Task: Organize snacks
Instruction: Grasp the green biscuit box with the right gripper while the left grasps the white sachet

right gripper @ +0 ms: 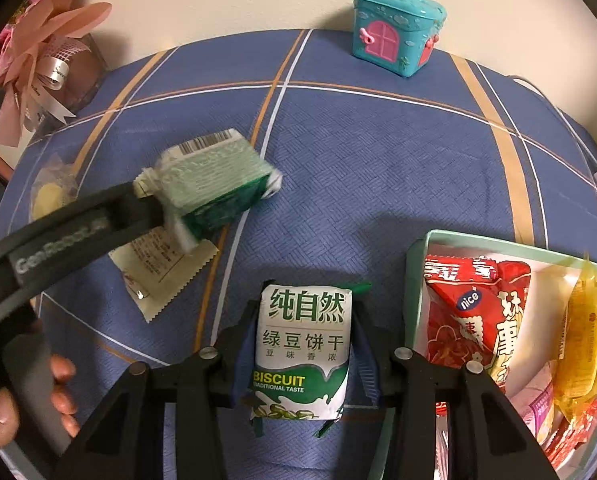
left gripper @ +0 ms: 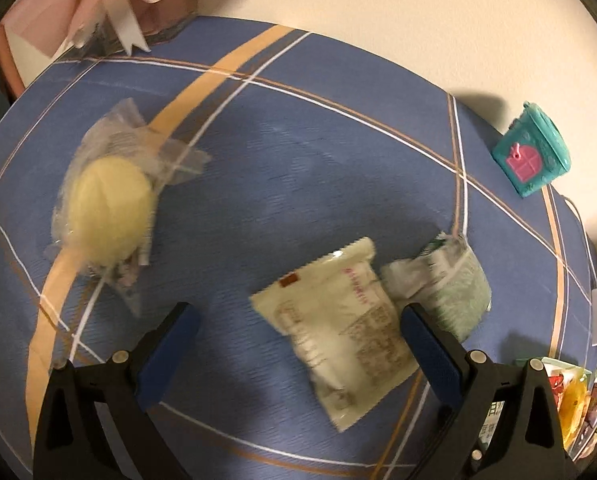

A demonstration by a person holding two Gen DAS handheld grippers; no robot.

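My right gripper [right gripper: 304, 308] is shut on a green-and-white biscuit pack [right gripper: 302, 360], held upright just above the blue cloth beside the tray [right gripper: 415, 288]. My left gripper [left gripper: 300, 309] stands open over a cream sachet [left gripper: 338, 336] that lies between its blue pads [left gripper: 170, 352]. A second green biscuit pack [left gripper: 450, 280] lies just past the tip of its right finger; I cannot tell if they touch. A yellow round snack in a clear wrapper [left gripper: 106, 208] lies further left. In the right wrist view the same green pack [right gripper: 214, 184] appears blurred at the end of the left gripper's finger [right gripper: 130, 210].
The mint-rimmed tray holds a red snack bag [right gripper: 474, 312] and yellow packets [right gripper: 586, 328]. A teal toy house [right gripper: 396, 30] stands at the far edge by the wall. Pink paper flowers with ribbon [right gripper: 46, 52] sit at the far left. A hand [right gripper: 62, 380] grips the left gripper's handle.
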